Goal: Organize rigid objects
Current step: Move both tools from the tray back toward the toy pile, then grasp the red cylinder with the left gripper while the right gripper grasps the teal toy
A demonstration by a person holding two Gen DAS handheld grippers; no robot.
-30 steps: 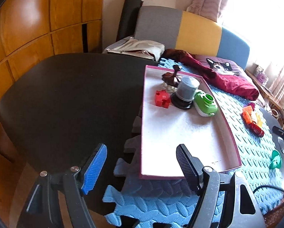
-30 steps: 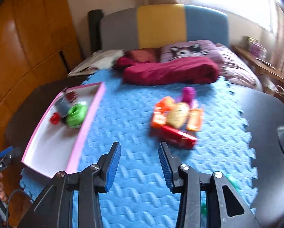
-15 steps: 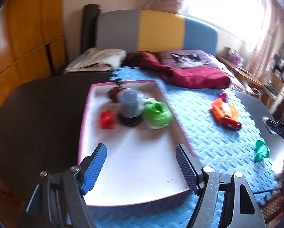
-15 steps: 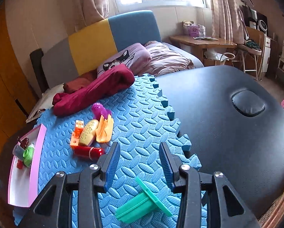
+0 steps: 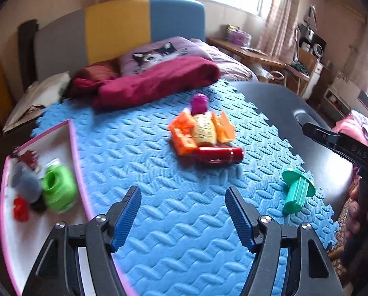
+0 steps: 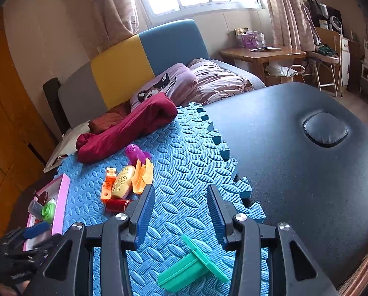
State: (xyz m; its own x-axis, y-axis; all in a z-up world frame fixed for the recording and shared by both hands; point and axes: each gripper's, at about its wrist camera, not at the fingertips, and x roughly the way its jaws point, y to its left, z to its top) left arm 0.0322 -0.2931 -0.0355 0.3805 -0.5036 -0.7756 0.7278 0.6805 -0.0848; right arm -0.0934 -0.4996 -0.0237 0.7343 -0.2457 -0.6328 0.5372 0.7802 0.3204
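A pile of toys lies on the blue foam mat (image 5: 147,153): orange blocks (image 5: 182,135), a cream oval piece (image 5: 203,129), a purple piece (image 5: 199,103) and a red cylinder (image 5: 218,155). A green flanged peg (image 5: 297,190) lies at the mat's right; in the right wrist view the peg (image 6: 191,266) lies just below my open right gripper (image 6: 180,212). My left gripper (image 5: 182,214) is open and empty over the mat. A pink-rimmed tray (image 5: 74,148) at left holds a green toy (image 5: 58,187), a grey cup (image 5: 26,185) and a red piece (image 5: 20,208).
The mat lies on a black padded table (image 6: 294,148) with a round dimple (image 6: 325,129). A dark red cloth (image 5: 159,81) lies at the mat's far edge. A sofa with pillows stands behind. A wooden side table (image 6: 262,54) stands at the right.
The left gripper has swung right, from over the tray to over the mat facing the toy pile. The right gripper has moved little, with the green peg now nearer below it.
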